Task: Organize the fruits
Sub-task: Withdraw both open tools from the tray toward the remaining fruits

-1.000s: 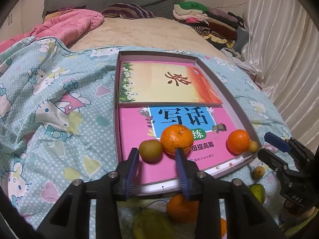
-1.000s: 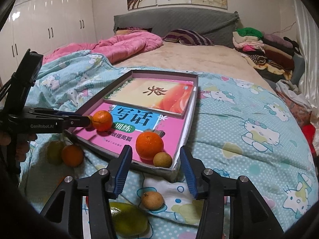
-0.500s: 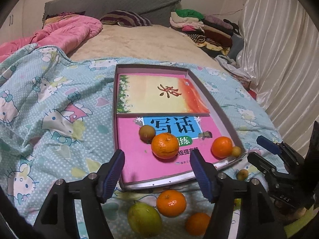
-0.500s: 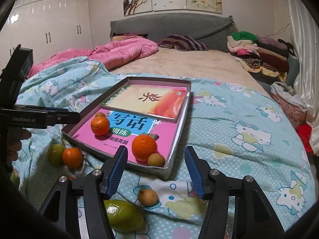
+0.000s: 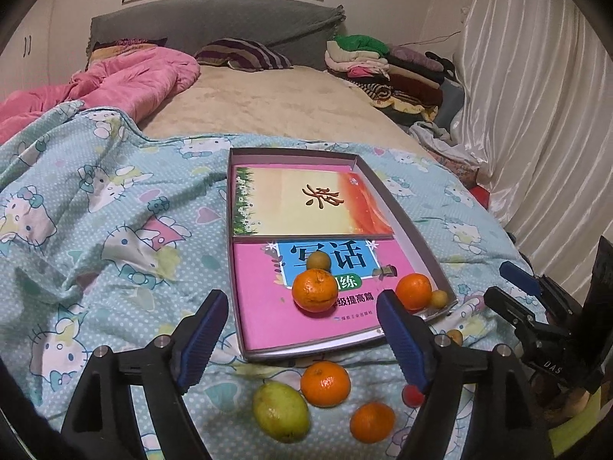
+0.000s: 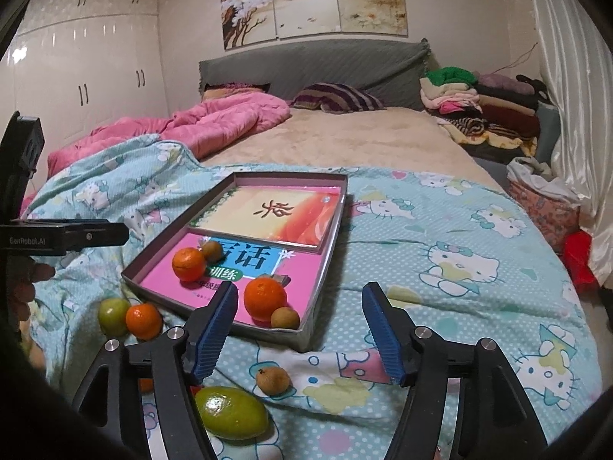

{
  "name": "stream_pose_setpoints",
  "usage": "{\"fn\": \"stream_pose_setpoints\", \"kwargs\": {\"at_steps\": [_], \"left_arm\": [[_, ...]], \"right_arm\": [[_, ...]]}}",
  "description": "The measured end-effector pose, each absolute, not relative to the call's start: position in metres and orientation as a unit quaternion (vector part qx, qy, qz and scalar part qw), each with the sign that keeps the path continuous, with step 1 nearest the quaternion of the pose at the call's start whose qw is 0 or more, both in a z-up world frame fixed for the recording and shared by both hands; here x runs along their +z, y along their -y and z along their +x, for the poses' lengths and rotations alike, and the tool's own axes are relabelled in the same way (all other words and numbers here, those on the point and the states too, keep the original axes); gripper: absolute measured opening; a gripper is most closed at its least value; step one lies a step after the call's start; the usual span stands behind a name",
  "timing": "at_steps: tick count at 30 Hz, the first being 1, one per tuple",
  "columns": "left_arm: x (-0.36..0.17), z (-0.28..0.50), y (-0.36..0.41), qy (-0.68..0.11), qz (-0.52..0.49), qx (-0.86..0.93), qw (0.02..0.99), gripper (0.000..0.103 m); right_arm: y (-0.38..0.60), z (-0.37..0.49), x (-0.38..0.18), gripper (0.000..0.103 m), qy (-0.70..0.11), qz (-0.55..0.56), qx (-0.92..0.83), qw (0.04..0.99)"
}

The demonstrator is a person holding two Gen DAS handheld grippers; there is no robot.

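A shallow grey box lies on the bed with two books in it. On the pink book sit two oranges and two small brown fruits. On the blanket in front lie two oranges, a green pear and a small brown fruit. Another green fruit lies near my right gripper. My left gripper is open and empty, held back above the box's near edge. My right gripper is open and empty at the box's near right corner.
The bed is covered by a blue cartoon-cat blanket. A pink quilt lies at the far left, folded clothes at the far right. A white curtain hangs along the right side.
My left gripper opened wide, let go of a small brown fruit onto the pink book, and drew back and up. My right gripper also drew back a little.
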State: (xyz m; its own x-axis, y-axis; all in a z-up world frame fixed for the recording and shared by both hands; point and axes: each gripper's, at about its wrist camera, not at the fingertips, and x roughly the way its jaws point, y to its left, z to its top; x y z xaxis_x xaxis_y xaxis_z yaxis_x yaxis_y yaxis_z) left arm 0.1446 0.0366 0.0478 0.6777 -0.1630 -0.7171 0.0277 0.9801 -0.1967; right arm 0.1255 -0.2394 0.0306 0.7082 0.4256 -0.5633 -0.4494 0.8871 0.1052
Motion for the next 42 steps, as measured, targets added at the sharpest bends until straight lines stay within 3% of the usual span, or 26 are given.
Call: {"fn": "stream_pose_setpoints", "kwargs": {"at_steps": [14,42], "left_arm": [[0.055,0.121,-0.033,-0.381,-0.077,-0.056,0.92,0.088],[0.055,0.102,-0.024,-0.385,-0.068,-0.07,0.918,0.088]], "right_arm": [[0.231,0.108,0.027,0.071,-0.303,-0.018,0.245,0.921],[0.227,0.081,0.012,0.071,-0.327,-0.02,0.257,0.909]]}}
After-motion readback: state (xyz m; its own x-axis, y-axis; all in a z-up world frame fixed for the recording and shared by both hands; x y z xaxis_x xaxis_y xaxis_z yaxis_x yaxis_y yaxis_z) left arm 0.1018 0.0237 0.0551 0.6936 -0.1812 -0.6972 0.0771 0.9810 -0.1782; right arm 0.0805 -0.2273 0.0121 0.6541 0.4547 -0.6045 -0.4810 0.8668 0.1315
